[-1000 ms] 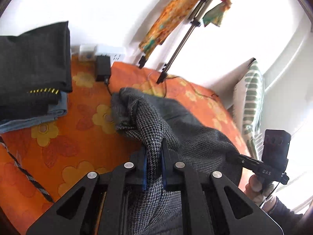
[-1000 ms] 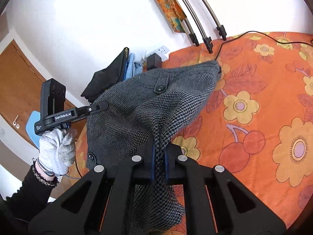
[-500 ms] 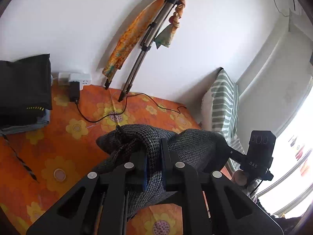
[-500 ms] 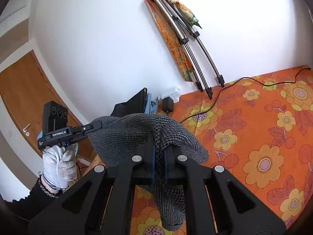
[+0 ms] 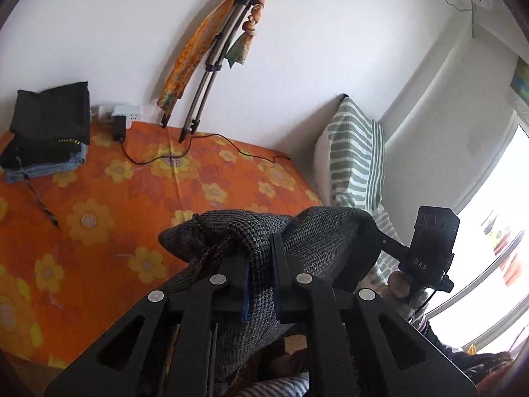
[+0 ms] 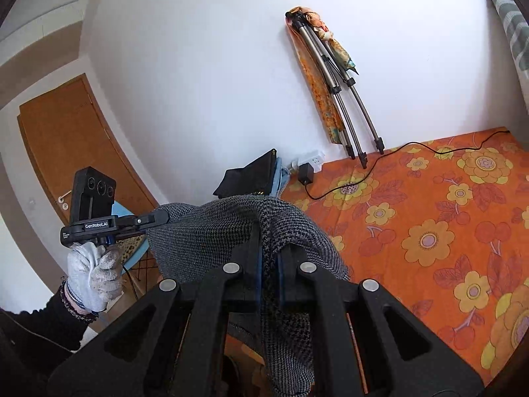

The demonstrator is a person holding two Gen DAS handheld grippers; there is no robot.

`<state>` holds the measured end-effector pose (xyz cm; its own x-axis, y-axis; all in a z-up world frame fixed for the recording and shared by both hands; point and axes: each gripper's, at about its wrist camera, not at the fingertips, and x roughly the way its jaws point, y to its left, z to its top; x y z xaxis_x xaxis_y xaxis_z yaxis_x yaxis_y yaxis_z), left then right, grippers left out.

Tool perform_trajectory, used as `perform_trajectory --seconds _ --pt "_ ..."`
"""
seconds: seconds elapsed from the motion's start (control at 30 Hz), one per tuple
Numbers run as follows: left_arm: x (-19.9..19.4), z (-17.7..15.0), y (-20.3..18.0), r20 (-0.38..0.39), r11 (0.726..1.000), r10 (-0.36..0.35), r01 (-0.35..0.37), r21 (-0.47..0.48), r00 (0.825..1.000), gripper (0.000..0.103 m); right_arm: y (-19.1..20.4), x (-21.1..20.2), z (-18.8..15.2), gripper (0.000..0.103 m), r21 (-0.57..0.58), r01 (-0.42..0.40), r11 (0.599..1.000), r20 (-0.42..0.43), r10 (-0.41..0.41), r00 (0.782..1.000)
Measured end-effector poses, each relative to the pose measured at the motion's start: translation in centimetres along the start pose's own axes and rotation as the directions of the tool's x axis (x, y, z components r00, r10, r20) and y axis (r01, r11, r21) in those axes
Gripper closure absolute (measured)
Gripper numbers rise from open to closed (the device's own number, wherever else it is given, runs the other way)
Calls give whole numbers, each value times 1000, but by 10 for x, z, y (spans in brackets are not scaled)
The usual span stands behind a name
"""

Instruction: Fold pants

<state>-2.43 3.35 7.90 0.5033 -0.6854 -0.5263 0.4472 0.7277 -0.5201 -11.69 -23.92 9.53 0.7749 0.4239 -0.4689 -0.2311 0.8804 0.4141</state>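
Grey houndstooth pants hang in the air above the bed's orange flowered sheet, stretched between my two grippers. My left gripper is shut on one bunched edge of the fabric. My right gripper is shut on another edge of the pants, and cloth drapes down between and below its fingers. In the right wrist view a gloved hand holds the left gripper at the far left, its tip buried in the fabric. The lower part of the pants is hidden behind the gripper bodies.
A stack of folded dark and blue clothes lies at the sheet's far left corner. A power strip with a charger and a black cable sit by the wall. A folded tripod with a scarf leans there. A striped pillow stands at right, a wooden door at left.
Both grippers have risen and drawn back from the bed, lifting the pants off the sheet. The cloth that lay spread on the bed now hangs between them.
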Motion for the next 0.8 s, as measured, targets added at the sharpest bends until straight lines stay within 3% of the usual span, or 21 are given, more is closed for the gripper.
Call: perform_trajectory --seconds 0.13,0.33,0.8 --pt "5 -15 7 -32 999 0 -1 -35 999 94 -2 1 -15 96 10 9 1000 -55 -8 998" --pt "38 -14 54 -61 990 11 -19 -138 998 94 -37 51 -23 96 77 45 996 -149 -34 988" --pt "130 55 137 -33 963 30 -38 -267 999 94 -96 163 32 96 44 167 985 -207 -154 966"
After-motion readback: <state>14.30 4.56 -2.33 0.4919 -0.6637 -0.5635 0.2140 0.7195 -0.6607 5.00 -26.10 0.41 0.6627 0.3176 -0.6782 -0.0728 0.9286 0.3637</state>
